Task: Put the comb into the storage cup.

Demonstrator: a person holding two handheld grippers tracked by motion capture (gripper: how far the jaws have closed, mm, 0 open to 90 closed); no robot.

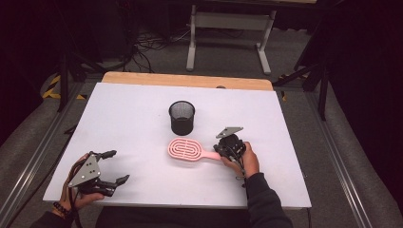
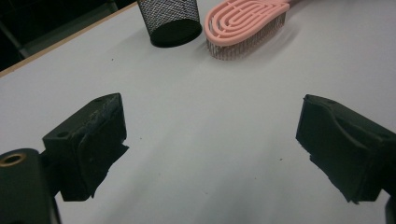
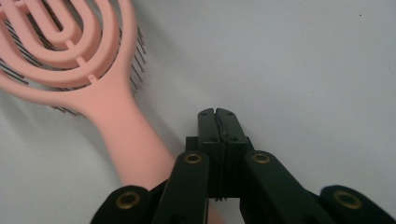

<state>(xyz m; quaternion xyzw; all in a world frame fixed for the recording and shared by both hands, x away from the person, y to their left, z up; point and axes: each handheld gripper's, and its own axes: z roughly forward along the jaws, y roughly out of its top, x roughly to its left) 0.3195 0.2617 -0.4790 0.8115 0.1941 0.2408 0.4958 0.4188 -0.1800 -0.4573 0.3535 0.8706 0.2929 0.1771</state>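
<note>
1. Nearest the person, the left tool (image 1: 113, 167) rested at the front left of the white tabletop (image 1: 133, 118), jaws spread wide with nothing between them — parked out of the way, by the look of it.
2. Across on the right, the right tool (image 1: 223, 151) sat pressed fully together, pads meeting with nothing pinched; in the right gripper view the handle ran just beside and under the closed jaws, not between them.
3. The pink hairbrush (image 1: 187, 150) lay flat mid-tabletop, bristles down, handle pointing at that right hand — an easy reach, probably for a nudge or a fresh grab.
4. Its look: a soft pink oval head of looped, open ribs, dark fine bristles beneath, a smooth tapering handle.
5. Farther back, the black mesh cup (image 1: 182, 117) stood upright just behind the brush head, mouth open — the likely destination.
</note>
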